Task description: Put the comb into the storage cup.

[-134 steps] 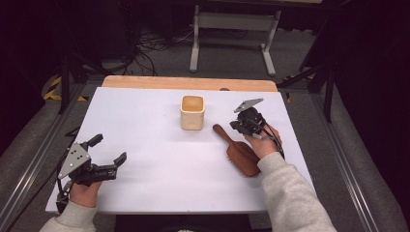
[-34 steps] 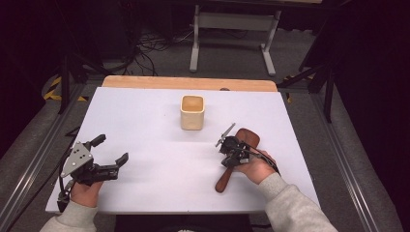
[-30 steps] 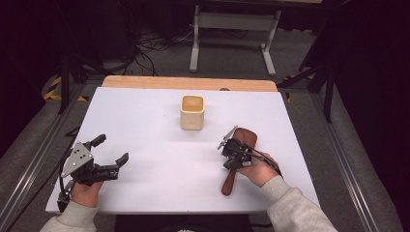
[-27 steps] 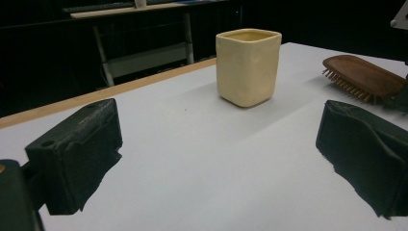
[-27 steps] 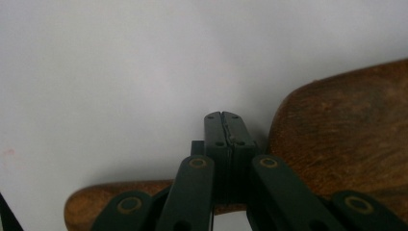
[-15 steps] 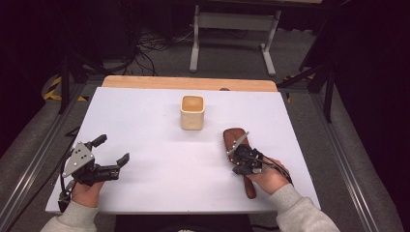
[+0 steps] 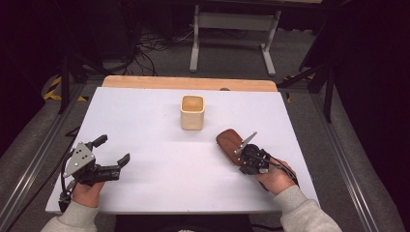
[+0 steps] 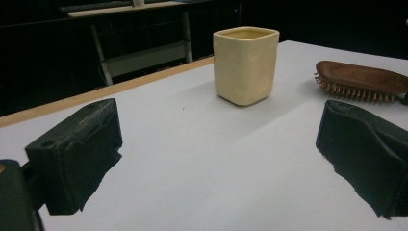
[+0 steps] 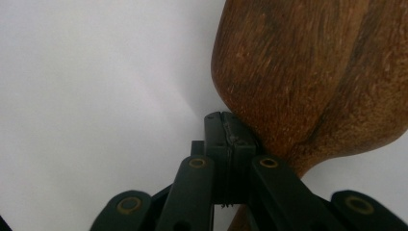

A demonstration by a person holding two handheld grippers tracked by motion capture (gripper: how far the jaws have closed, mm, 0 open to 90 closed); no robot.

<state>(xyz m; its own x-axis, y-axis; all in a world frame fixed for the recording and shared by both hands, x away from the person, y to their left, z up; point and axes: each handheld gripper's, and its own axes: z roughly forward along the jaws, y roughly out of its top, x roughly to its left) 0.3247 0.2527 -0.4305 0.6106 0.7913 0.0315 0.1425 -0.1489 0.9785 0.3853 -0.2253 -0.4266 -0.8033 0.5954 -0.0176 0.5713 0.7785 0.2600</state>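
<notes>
On the white table (image 7: 159, 145) there are two hand-held grippers, one cream cup and one wooden brush. From the left: the left gripper (image 7: 112, 155) lies low at about eight o'clock of the table in the high view, held in the left hand (image 7: 87, 192), whose forearm comes in from the bottom edge. Its jaws stand wide apart with nothing between them, pointing toward two o'clock. In the left gripper view they frame bare table, with the cup (image 8: 246, 64) beyond.

The single cup (image 7: 192, 112) stands upright just past the table's middle, toward twelve o'clock.

The one brush (image 7: 231, 145) lies at about four o'clock of the cup, near it but apart, bristles down, its head toward eleven o'clock.

The right gripper (image 7: 246, 157) rests over the brush's handle end, held in the right hand (image 7: 275, 176). In the right gripper view its jaws (image 9: 226, 139) are pressed together, tips against the brush head's edge; whether they pinch the brush I cannot tell.
</notes>
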